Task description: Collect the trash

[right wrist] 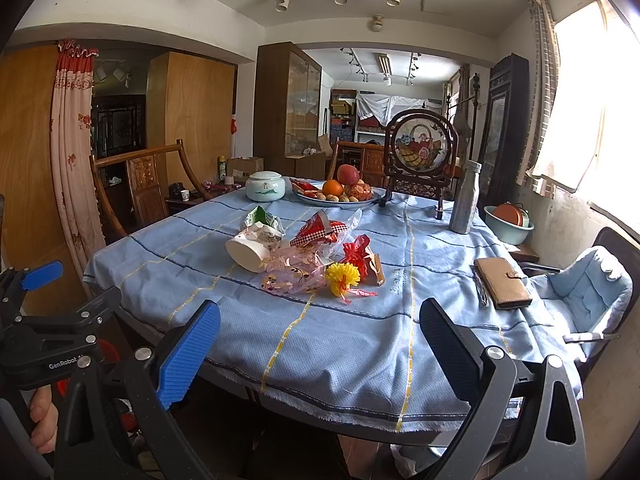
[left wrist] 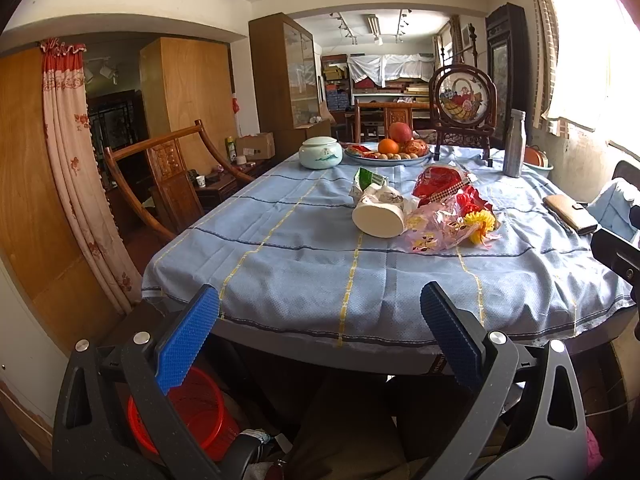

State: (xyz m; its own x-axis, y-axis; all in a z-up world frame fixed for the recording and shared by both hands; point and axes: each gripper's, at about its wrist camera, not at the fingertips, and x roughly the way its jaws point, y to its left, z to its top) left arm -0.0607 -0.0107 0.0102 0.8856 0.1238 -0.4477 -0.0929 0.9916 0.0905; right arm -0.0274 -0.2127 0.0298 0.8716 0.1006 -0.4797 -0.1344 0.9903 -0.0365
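Left wrist view: left gripper (left wrist: 320,312) low at the near edge of the desk (left wrist: 280,264), blue ribbed fingers (left wrist: 188,336) spread wide, nothing between them. Blue checked cloth draped over the edge, wrinkled, bare across the whole near half. Trash pile (left wrist: 416,208) past the middle: a white paper cup (left wrist: 378,218) on its side, a crumpled green-and-white wrapper (left wrist: 368,180), clear pink plastic film (left wrist: 434,230), red packaging (left wrist: 438,182), a yellow pompom flower (left wrist: 480,222). Red mesh bin (left wrist: 196,412) on the floor under the near left corner. Farther back a pale lidded jar (left wrist: 321,153), a fruit plate (left wrist: 388,152), a metal bottle (left wrist: 516,144). Brown wallet (left wrist: 570,214) flat near the right edge. Wooden chair (left wrist: 168,184) off the left side.

Right wrist view: right gripper (right wrist: 320,344) also at the near edge, fingers (right wrist: 188,356) wide apart and empty, open cloth ahead. Same pile centred (right wrist: 304,256), cup (right wrist: 248,254) to its left, flower (right wrist: 342,276) nearest. Wallet (right wrist: 504,282) well right of the pile. Padded blue seat (right wrist: 588,300) just beside the desk's right edge. Left gripper (right wrist: 40,276) at far left, held by a hand (right wrist: 42,416).
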